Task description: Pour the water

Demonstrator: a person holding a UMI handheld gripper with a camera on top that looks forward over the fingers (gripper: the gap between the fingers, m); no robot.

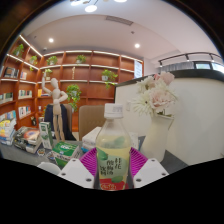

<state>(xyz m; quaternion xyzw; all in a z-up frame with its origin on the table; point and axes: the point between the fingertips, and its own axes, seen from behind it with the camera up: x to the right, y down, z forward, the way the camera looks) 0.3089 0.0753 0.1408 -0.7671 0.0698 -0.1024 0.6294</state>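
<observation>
Between the two white fingers of the claw (112, 168) stands a clear plastic bottle (113, 145) with a white screw cap and a green label. The magenta pads (91, 162) sit close against its lower body on both sides, so the claw looks pinched on the bottle, which stands upright. Just beside it, toward the right, is a white vase (157, 133) holding pale pink and white flowers (157, 95), set on the dark bench (172, 160). To the left of the bottle lie green and white packets and boxes (45, 143) spread along the bench. Beyond them a person in a white top (52, 100) stands before wooden wall shelves (85, 75) that carry green plants and small goods. Round ceiling lights (50, 41) glow overhead.
</observation>
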